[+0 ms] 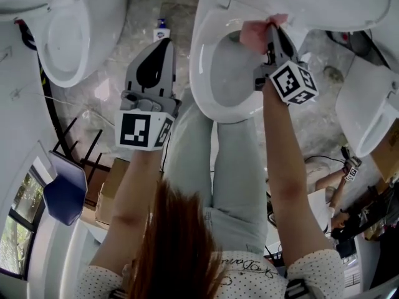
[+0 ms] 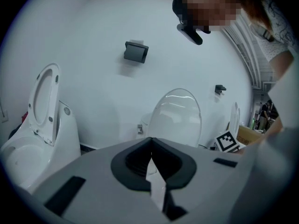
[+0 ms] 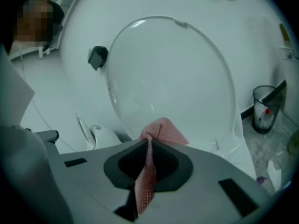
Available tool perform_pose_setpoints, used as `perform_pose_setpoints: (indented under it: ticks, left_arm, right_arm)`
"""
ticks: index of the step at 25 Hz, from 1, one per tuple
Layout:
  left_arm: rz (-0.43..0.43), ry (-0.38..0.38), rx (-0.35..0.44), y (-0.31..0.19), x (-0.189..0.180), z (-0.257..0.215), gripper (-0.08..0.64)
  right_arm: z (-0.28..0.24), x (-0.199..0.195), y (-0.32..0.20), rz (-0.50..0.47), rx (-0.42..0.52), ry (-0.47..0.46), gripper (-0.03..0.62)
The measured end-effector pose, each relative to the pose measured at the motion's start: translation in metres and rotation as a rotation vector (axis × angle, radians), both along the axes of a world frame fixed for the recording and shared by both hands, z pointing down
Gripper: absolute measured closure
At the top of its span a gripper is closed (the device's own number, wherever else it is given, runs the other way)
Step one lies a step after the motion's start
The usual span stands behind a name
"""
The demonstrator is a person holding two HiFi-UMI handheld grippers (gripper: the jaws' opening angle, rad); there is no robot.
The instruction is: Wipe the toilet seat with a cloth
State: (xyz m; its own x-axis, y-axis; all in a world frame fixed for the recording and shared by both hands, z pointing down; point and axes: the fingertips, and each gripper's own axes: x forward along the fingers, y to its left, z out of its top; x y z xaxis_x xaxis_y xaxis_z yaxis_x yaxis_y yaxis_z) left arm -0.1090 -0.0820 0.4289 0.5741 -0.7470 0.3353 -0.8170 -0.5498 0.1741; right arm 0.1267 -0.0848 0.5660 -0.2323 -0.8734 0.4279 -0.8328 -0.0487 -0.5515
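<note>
our right gripper (image 1: 273, 33) pinches the pink mesh cloth (image 1: 254, 35) at the back of the white oval toilet seat (image 1: 199, 73); we'd press it flat and sweep round the rim, with the closed, empty left gripper (image 1: 161, 45) held clear.

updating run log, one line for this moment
right hand-held gripper: shut on pink mesh cloth, at rear of white toilet seat | left hand-held gripper: shut, empty
</note>
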Motion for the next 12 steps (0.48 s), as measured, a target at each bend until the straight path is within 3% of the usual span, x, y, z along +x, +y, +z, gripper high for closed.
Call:
perform_pose_setpoints:
  ticks: [6, 12]
  left_arm:
    - [0.029, 0.007, 0.034, 0.007, 0.011, -0.066, 0.561]
    - [0.051, -0.010, 0.063, 0.017, 0.004, -0.133, 0.561]
  right_arm:
    - [-0.104, -0.004, 0.035, -0.152, 0.099, 0.120, 0.558]
    - [-0.223, -0.005, 0.062, -0.221, 0.223, 0.237, 0.558]
